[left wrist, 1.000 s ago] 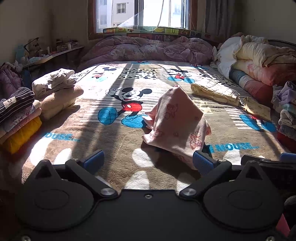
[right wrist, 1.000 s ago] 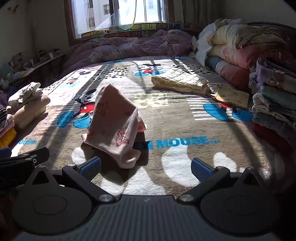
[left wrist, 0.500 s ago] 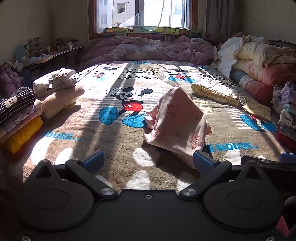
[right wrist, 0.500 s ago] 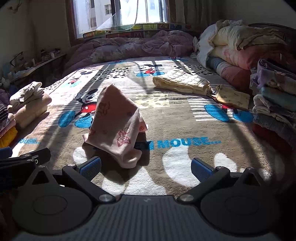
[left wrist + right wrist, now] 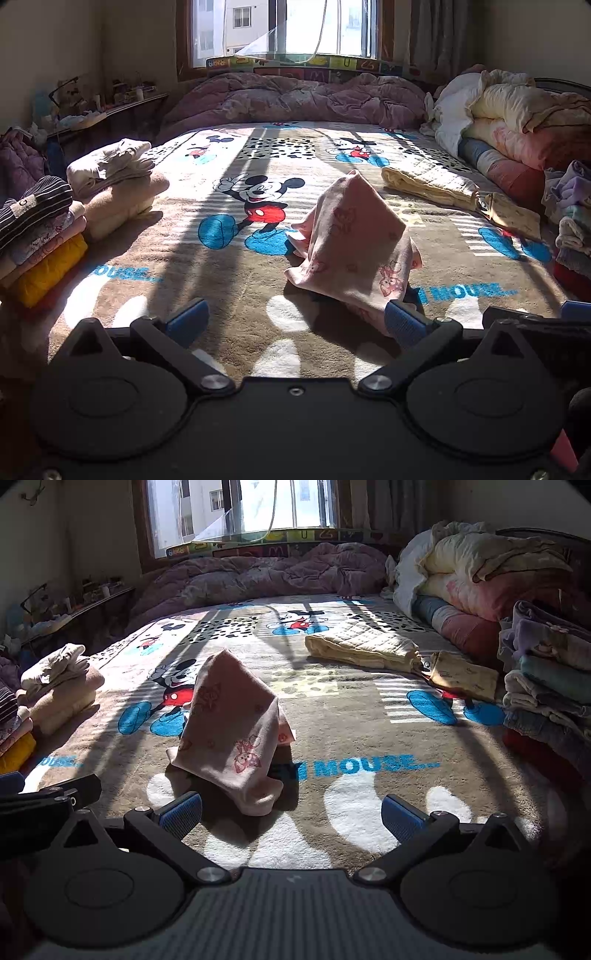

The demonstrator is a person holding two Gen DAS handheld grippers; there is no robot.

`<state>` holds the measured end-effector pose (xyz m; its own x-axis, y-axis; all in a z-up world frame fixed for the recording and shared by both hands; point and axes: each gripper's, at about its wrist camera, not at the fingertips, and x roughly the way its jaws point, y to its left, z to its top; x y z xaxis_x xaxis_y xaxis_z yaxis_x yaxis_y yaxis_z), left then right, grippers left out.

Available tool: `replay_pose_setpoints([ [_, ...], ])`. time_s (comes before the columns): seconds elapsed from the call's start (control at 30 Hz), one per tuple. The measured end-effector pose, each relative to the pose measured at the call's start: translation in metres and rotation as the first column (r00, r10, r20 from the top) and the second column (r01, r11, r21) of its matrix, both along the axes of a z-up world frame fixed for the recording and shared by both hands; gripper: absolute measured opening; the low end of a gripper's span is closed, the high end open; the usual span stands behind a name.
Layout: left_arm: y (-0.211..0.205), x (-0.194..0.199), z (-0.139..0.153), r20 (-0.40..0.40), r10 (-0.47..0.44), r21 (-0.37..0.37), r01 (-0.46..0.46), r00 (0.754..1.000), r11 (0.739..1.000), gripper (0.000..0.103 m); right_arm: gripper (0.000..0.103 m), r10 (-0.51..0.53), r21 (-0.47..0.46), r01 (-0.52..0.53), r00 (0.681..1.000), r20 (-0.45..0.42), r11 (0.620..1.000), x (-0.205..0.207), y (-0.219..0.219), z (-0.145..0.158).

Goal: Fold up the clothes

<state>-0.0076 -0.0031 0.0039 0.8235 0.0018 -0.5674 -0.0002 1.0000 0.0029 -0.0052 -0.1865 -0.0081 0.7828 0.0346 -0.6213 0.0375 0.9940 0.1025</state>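
A pink printed garment (image 5: pixel 354 240) stands crumpled in a tent shape on the Mickey Mouse blanket (image 5: pixel 229 273); it also shows in the right wrist view (image 5: pixel 232 723). My left gripper (image 5: pixel 293 323) is open and empty, low over the blanket, with the garment just ahead by its right finger. My right gripper (image 5: pixel 290 814) is open and empty, with the garment ahead by its left finger. A yellow quilted garment (image 5: pixel 362 648) lies farther back on the right.
Stacks of folded clothes (image 5: pixel 55 221) stand at the left edge. More piled clothes (image 5: pixel 546 672) and rolled quilts (image 5: pixel 480 568) line the right side. A purple duvet (image 5: pixel 295 99) lies under the window. A small yellow folded piece (image 5: pixel 461 675) lies near the right stack.
Both views have shifted very slightly; the pink garment sits a touch nearer. Both grippers stay open and nothing was grasped.
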Motion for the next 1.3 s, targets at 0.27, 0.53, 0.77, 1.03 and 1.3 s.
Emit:
replay_pose_setpoints([
  [0.27, -0.001, -0.001, 0.002, 0.006, -0.001, 0.005, 0.001, 1.000, 1.000, 0.103, 0.102, 0.004, -0.001, -0.004, 1.000, 0.003, 1.000, -0.001, 0.001, 0.001],
  [0.53, -0.003, 0.000, 0.003, 0.003, 0.000, 0.011, 0.000, 1.000, 1.000, 0.103, 0.102, 0.005, 0.006, -0.005, 1.000, 0.001, 1.000, 0.001, 0.000, 0.001],
  [0.77, -0.005, 0.005, 0.004, 0.002, 0.007, 0.021, -0.007, 1.000, 1.000, 0.103, 0.102, 0.012, 0.011, -0.012, 1.000, -0.005, 1.000, 0.007, -0.001, -0.001],
  [1.03, -0.008, 0.007, 0.003, 0.002, 0.011, 0.033, -0.011, 1.000, 0.999, 0.103, 0.102, 0.022, 0.034, -0.021, 1.000, -0.012, 0.999, 0.015, -0.005, -0.004],
  [1.3, -0.003, 0.011, -0.007, -0.023, 0.011, 0.015, -0.011, 1.000, 1.000, 0.103, 0.102, 0.027, 0.065, -0.026, 0.999, -0.016, 0.998, 0.020, -0.007, -0.008],
])
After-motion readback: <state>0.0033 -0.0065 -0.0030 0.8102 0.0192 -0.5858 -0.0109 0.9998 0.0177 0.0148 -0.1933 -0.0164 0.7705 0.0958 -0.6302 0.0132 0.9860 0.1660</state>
